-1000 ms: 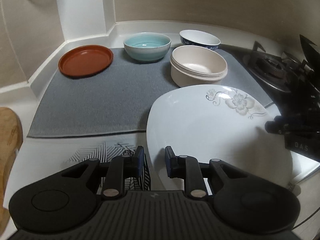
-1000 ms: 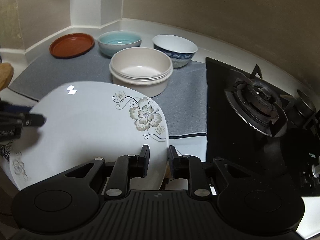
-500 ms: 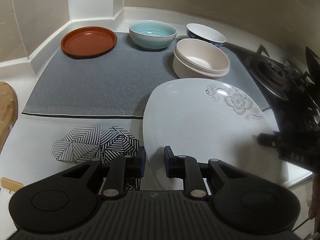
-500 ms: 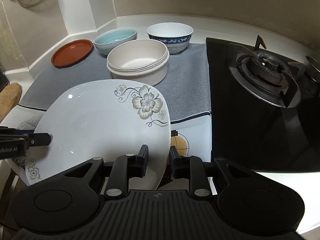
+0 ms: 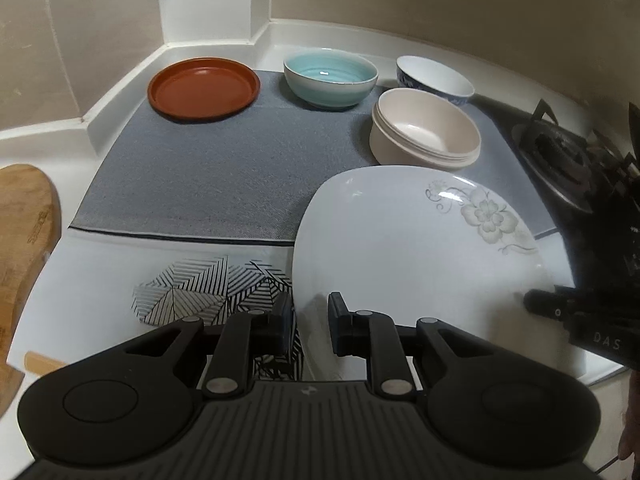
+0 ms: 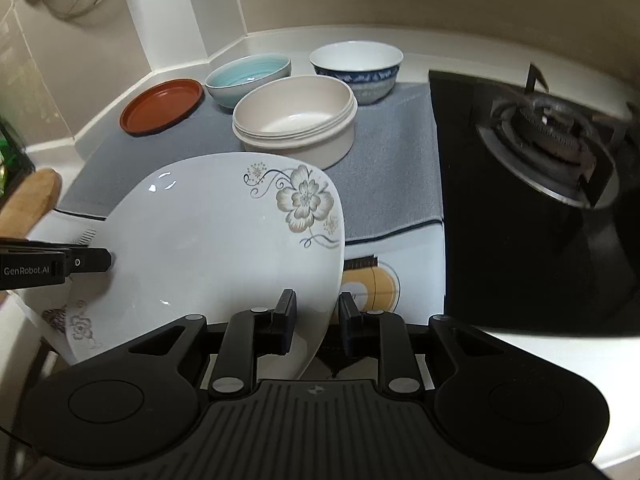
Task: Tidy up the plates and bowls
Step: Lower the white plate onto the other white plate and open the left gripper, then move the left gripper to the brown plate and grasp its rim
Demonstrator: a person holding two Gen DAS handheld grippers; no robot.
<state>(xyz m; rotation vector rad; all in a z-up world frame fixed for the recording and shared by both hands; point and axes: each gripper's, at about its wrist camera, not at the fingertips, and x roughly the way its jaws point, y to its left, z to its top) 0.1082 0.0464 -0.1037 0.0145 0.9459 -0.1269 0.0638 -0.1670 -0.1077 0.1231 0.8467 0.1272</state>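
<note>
Left gripper (image 5: 308,328): I clamp the near-left rim of the white floral plate (image 5: 400,248).
Right gripper (image 6: 318,324): I clamp its right rim.
Plate: lifted, tilted.

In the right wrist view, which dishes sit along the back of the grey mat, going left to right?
Brown plate → light blue bowl → blue-patterned white bowl. The stacked beige bowls sit in front of these, so they are left out.
</note>
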